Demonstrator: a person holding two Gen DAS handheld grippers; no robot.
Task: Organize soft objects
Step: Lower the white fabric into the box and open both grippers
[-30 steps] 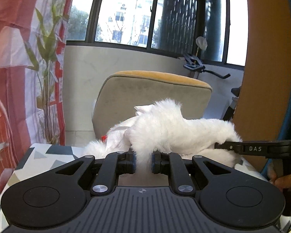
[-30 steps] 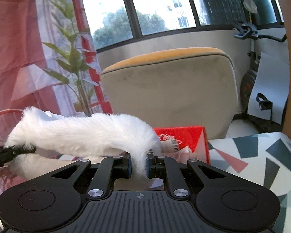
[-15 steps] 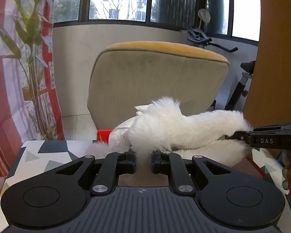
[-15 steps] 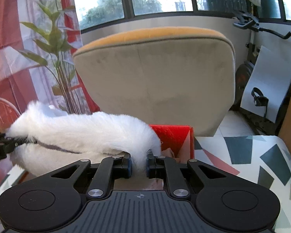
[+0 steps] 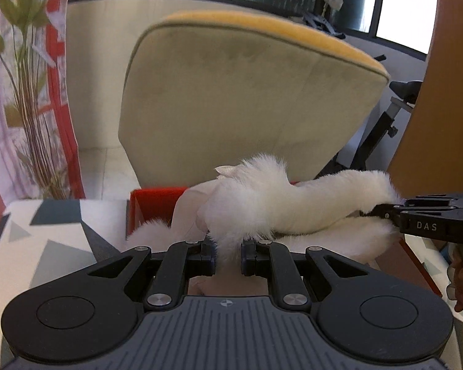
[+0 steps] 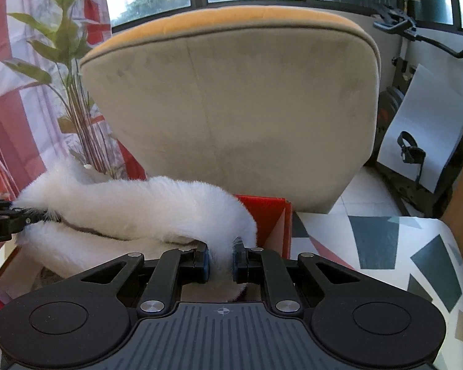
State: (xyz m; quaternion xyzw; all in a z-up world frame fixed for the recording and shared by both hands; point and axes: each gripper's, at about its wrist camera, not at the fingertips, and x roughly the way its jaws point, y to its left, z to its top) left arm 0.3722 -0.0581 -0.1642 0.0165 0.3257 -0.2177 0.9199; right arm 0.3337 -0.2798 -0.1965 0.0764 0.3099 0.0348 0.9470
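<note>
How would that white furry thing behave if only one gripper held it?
The white furry piece would probably droop: it already sags between the left gripper and right gripper. It looks light, since small pinches carry it. The long fur may slip.

Counts: 1 white fur piece (image 5: 281,206), 1 red box (image 6: 270,215), 2 grippers, left gripper (image 5: 227,255) & right gripper (image 6: 220,261), 1 chair (image 6: 231,108), 1 plant (image 6: 68,71) upper left, 1 exercise bike (image 6: 416,37) upper right.

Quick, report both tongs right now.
Left tongs: closed on the white furry piece.
Right tongs: closed on its other end.
</note>
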